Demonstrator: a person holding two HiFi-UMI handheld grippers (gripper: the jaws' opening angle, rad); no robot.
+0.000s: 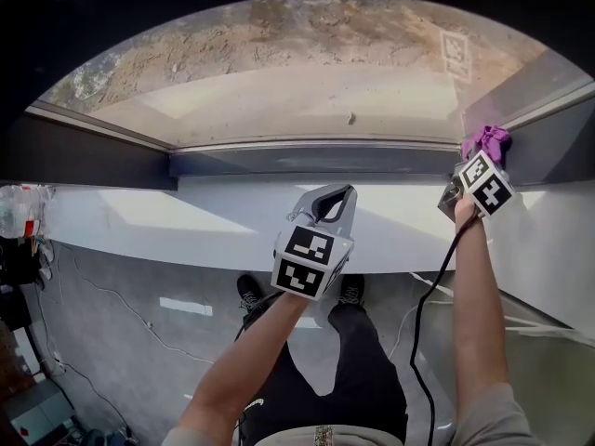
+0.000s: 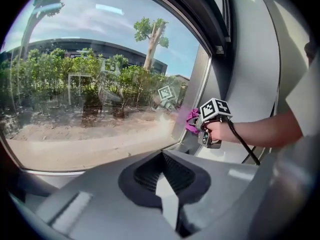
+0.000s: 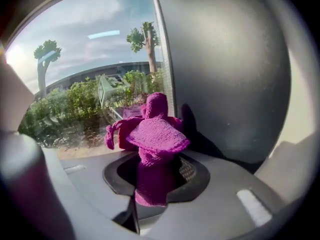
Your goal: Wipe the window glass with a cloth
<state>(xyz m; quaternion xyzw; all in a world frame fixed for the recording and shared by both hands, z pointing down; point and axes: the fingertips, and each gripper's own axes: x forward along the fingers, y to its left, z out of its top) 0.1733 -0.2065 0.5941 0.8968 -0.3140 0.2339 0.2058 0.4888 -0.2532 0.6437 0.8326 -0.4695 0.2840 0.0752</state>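
Two grippers are up at the window, and only one is carrying anything. The right gripper [image 1: 479,159] has its jaws pinching a purple cloth [image 3: 156,139], which bunches out past the tips at the lower right corner of the window glass [image 1: 307,91], right by the dark frame [image 3: 225,74]. Whether cloth meets glass, I can't tell. The left gripper [image 1: 333,201] hangs over the white sill [image 1: 186,216] with its jaws pressed together on nothing, well apart from the cloth. Below are a grey floor [image 1: 139,342], black shoes [image 1: 251,291] and a trailing black cable [image 1: 423,314].
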